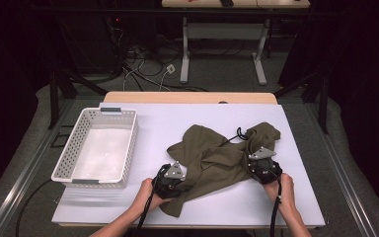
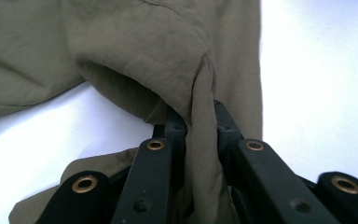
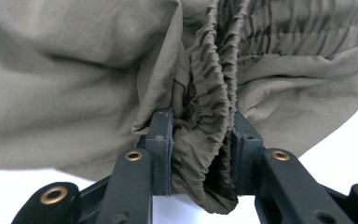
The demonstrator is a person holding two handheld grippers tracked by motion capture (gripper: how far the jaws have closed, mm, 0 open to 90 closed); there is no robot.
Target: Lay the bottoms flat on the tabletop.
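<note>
Across the middle of the high view, an olive-green garment (image 1: 217,158) lies crumpled on the white table cover (image 1: 296,197), right of centre. You hold it with 2 grippers. Your left gripper (image 1: 173,177), at lower centre, has its jaws pinched on a thin fold of plain fabric (image 2: 200,140). Your right gripper (image 1: 262,165) clamps a gathered elastic band (image 3: 214,116), probably the waistband. Gripping 2 separate edges likely lets you lift and spread the cloth. At centre left sits a white perforated basket (image 1: 128,143), empty. No brand, label or writing is readable.
</note>
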